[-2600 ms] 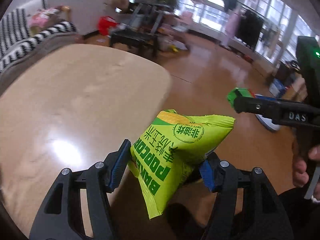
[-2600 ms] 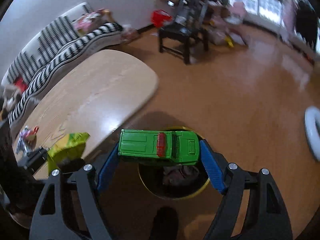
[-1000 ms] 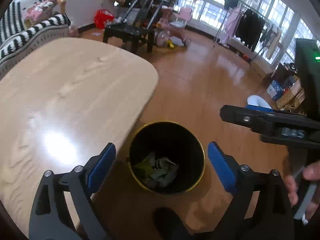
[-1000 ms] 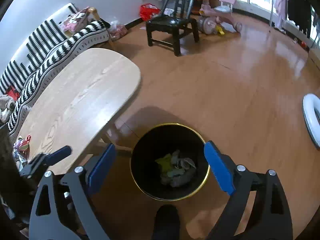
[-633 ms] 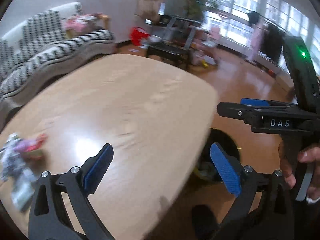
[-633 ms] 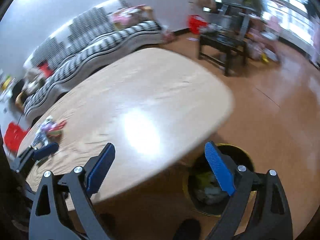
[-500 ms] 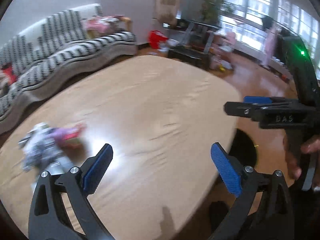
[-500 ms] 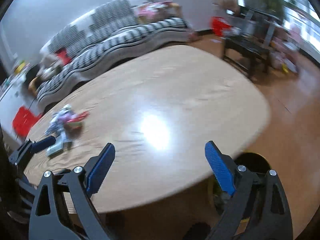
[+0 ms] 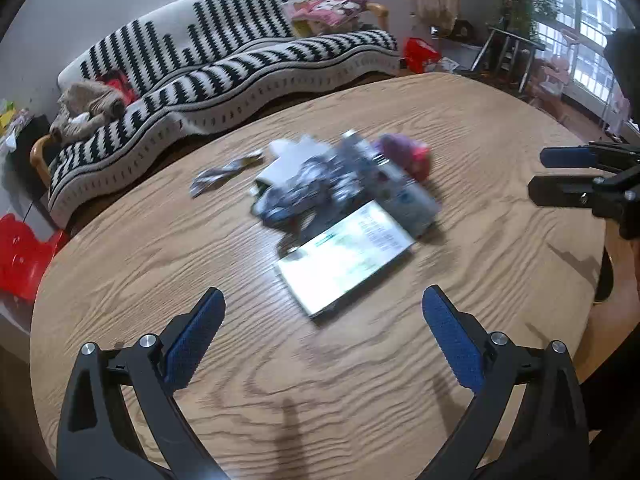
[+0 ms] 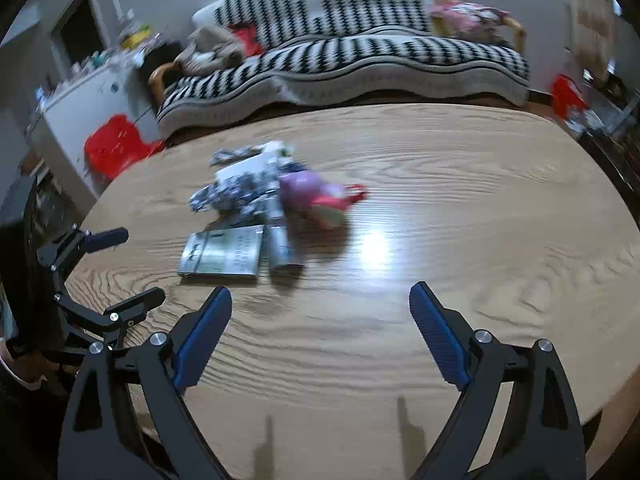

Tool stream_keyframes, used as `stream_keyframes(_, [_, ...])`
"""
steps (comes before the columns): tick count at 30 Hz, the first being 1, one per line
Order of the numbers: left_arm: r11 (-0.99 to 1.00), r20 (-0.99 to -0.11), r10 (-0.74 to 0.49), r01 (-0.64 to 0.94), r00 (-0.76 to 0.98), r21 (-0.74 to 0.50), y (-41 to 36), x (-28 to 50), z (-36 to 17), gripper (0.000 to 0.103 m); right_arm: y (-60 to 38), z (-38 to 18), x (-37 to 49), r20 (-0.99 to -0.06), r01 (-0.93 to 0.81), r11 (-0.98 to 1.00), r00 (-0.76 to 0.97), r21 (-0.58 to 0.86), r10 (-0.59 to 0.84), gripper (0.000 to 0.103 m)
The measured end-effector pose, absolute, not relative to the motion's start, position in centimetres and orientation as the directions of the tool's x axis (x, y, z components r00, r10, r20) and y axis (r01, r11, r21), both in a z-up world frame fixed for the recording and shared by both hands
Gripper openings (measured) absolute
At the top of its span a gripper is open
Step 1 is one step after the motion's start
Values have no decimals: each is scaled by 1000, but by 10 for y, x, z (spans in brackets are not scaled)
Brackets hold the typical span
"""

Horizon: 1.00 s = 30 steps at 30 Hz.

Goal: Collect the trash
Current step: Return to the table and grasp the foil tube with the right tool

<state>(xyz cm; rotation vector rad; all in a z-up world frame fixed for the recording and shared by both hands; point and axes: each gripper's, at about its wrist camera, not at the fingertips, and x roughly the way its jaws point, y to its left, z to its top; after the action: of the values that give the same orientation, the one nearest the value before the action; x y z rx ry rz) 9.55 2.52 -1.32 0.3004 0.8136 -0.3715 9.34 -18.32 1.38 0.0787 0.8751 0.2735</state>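
A blurred pile of trash lies on the oval wooden table (image 9: 360,380): a flat whitish packet (image 9: 346,258), crumpled grey-blue wrappers (image 9: 312,188), a purple and red wrapper (image 9: 406,152) and a small strip (image 9: 224,174). My left gripper (image 9: 322,320) is open and empty, just short of the flat packet. In the right wrist view the flat packet (image 10: 222,254), the wrappers (image 10: 236,192) and the purple-red wrapper (image 10: 320,196) lie ahead of my open, empty right gripper (image 10: 320,312). The left gripper (image 10: 116,268) shows at the left there.
A black-and-white striped sofa (image 9: 224,64) stands behind the table. Red stools (image 9: 20,256) (image 10: 116,146) sit on the floor at the left. The right gripper (image 9: 576,174) hovers over the table's right side. Chairs and plants (image 9: 516,32) stand far right.
Both grippers let go of the popcorn bag and green toy car over the bin, then swung left from the bin to the table. The trash pile has come into view ahead.
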Motion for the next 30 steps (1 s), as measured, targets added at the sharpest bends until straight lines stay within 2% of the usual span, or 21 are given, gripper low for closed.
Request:
stream_keyframes(5, [888, -759, -231, 451, 608, 91, 35, 106, -21, 96, -152, -6, 130, -777, -226, 958, 565, 176, 276, 78])
stream_keyframes(10, [864, -778, -213, 487, 590, 133, 28, 124, -42, 96, -144, -25, 152, -802, -221, 965, 547, 139, 241, 65])
stream_keyframes(15, [870, -823, -230, 489, 519, 65, 29, 149, -57, 96, -136, -39, 169, -821, -232, 967, 527, 107, 218, 54])
stream_keyframes(18, [853, -838, -231, 517, 494, 69, 22, 154, -63, 96, -129, -45, 175, -824, -262, 961, 522, 91, 220, 45])
stream_keyframes(20, [843, -838, -226, 531, 497, 88, 17, 155, -65, 96, -124, -48, 178, -828, -290, 953, 513, 81, 227, 33])
stream_keyframes(22, [844, -835, -231, 530, 500, 84, 14, 160, -65, 96, -123, -48, 178, -828, -299, 952, 514, 72, 224, 25])
stream_keyframes(28, [849, -833, -250, 525, 494, 56, 9, 173, -67, 96, -130, -29, 160, -807, -326, 939, 521, 114, 279, 24])
stream_keyframes(30, [843, -826, -243, 532, 509, 80, 5, 175, -66, 96, -136, -23, 152, -802, -327, 938, 528, 113, 280, 24])
